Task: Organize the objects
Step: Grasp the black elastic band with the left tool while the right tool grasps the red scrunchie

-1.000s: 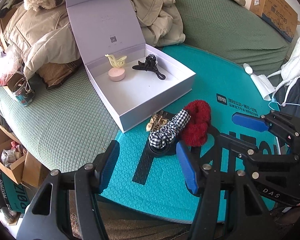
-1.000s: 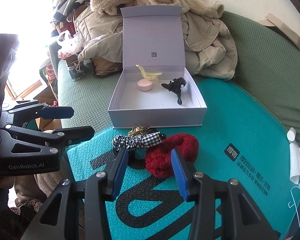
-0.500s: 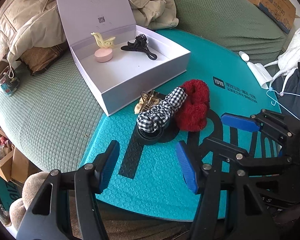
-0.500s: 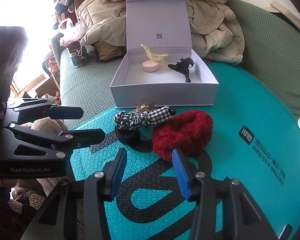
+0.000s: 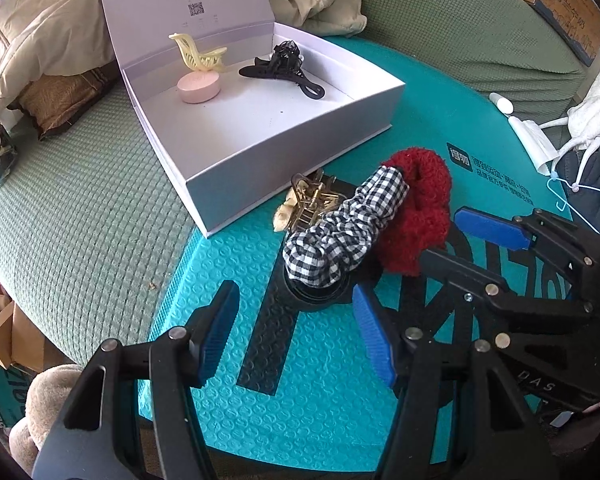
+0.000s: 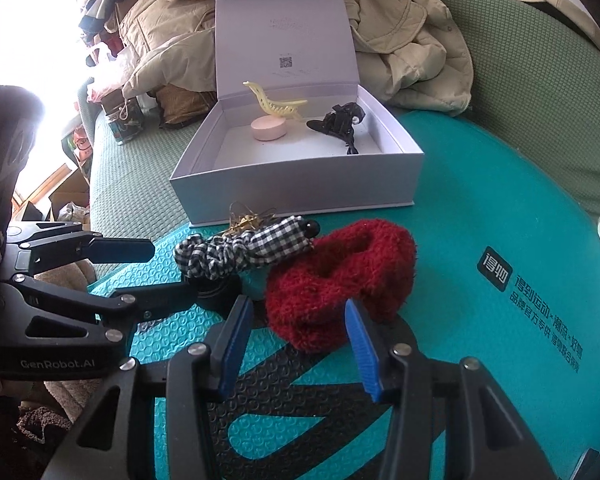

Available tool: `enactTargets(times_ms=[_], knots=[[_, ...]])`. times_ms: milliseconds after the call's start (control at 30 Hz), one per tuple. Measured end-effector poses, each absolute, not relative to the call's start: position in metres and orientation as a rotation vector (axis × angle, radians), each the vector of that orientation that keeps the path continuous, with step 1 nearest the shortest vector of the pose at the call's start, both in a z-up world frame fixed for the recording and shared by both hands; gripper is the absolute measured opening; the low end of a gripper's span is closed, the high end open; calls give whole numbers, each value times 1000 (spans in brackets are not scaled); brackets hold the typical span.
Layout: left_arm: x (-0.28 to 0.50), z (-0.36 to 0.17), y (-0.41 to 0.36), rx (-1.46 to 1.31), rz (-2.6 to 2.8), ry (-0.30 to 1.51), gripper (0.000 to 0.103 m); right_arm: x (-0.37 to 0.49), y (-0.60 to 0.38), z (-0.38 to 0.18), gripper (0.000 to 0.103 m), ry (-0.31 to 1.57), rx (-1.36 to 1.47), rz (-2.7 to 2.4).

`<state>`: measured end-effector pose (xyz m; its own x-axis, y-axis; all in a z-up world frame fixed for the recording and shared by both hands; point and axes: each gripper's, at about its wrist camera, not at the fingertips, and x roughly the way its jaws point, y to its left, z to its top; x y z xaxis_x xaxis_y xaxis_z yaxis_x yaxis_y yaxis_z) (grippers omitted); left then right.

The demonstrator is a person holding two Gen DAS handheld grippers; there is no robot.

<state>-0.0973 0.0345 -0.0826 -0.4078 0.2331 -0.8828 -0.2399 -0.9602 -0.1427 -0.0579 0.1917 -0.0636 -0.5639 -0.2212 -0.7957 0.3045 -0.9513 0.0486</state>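
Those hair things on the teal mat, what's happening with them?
A person holds a gripper in each hand and is tidying hair accessories into the open white box. A yellow claw clip, a pink round case and a black clip are already inside. Outside, on the mat, lie a checked scrunchie, a red scrunchie and a gold clip. The left gripper faces the checked one, the right gripper the red one; both are open and empty.

Two scrunchies; three hair claws; one box; two grippers
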Motion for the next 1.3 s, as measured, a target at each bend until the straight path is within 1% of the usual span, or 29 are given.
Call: enactTargets(times_ms=[67,100,133,167,467,667,867,1067,1133,1167,1233,1300], knots=[[-103,-89,34,-1531,2409,1,57,-61,193,-62,49,120,1246,-2552],[-105,-91,34,-1536,2404,-5,57,-63,193,-62,50,113,1241,-2549],[-107,-93,33,-1536,2401,-15,57,-65,192,-62,54,114,1245,-2550],[-109,-94,32,-1526,2402,-30,57,-67,191,-63,55,123,1250,-2556],[-117,-85,34,-1414,2417,4,57,-82,190,-77,55,162,1326,-2568],[-117,-83,50,-1347,2389,61,57,-82,197,-82,55,127,1347,-2553],[-118,-82,57,-1305,2371,34,57,-81,209,-85,55,38,1360,-2539],[-116,-77,61,-1258,2366,31,57,-79,213,-86,54,7,1356,-2524],[-116,-79,64,-1265,2358,37,57,-78,213,-86,48,-3,1356,-2513],[-115,-79,65,-1267,2355,38,57,-78,213,-85,47,-4,1355,-2512],[-113,-81,67,-1264,2350,41,57,-76,214,-84,38,4,1352,-2502],[-111,-83,67,-1271,2353,48,57,-73,216,-82,34,8,1346,-2494]])
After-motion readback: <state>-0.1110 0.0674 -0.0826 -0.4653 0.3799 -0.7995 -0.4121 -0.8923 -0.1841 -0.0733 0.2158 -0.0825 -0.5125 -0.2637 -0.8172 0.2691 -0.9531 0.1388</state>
